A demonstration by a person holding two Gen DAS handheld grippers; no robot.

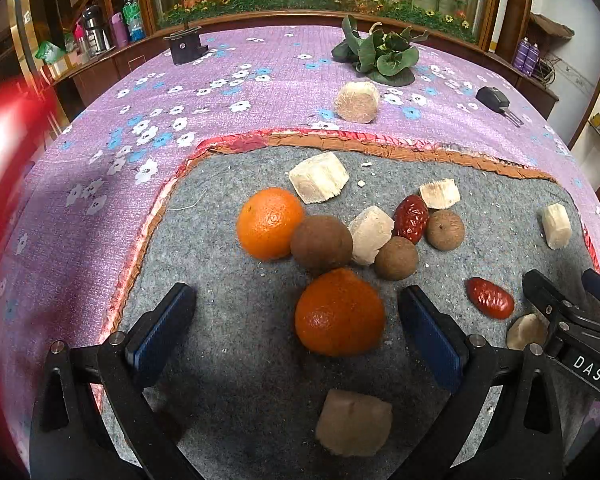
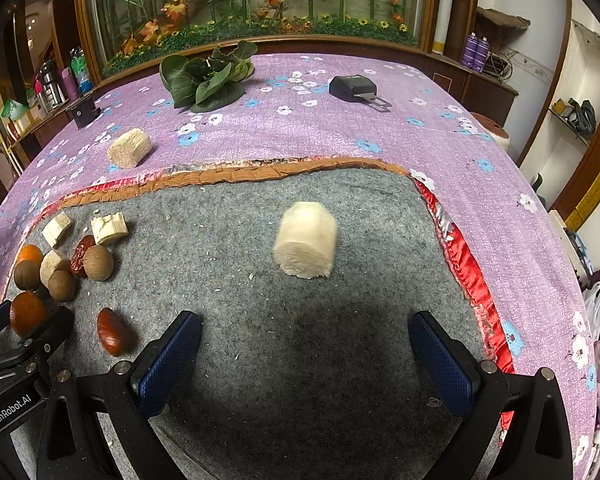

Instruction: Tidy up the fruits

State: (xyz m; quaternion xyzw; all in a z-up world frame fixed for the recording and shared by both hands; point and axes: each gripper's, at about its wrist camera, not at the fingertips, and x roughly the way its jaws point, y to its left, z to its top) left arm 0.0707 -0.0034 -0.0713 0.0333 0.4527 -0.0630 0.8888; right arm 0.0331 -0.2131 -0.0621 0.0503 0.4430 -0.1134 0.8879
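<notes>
On the grey felt mat (image 1: 240,288) lie two oranges, one near (image 1: 339,313) and one farther (image 1: 269,223), three brown round fruits (image 1: 321,245), two red dates (image 1: 411,218) and several pale cut chunks (image 1: 319,177). My left gripper (image 1: 296,332) is open, and the near orange sits between its blue pads, touching neither. A brownish chunk (image 1: 354,422) lies below it. In the right wrist view a pale cylindrical chunk (image 2: 306,240) rests alone on the mat (image 2: 220,220), ahead of my open, empty right gripper (image 2: 304,364). The fruit cluster (image 2: 60,268) sits at that view's left.
The mat lies on a purple flowered tablecloth (image 1: 180,92). On the cloth are a leafy green vegetable (image 1: 384,54), another pale chunk (image 1: 358,102), a black car key (image 1: 498,102) and a small black stand (image 1: 184,46). A wooden-framed plant display runs behind the table. The other gripper shows at right (image 1: 572,320).
</notes>
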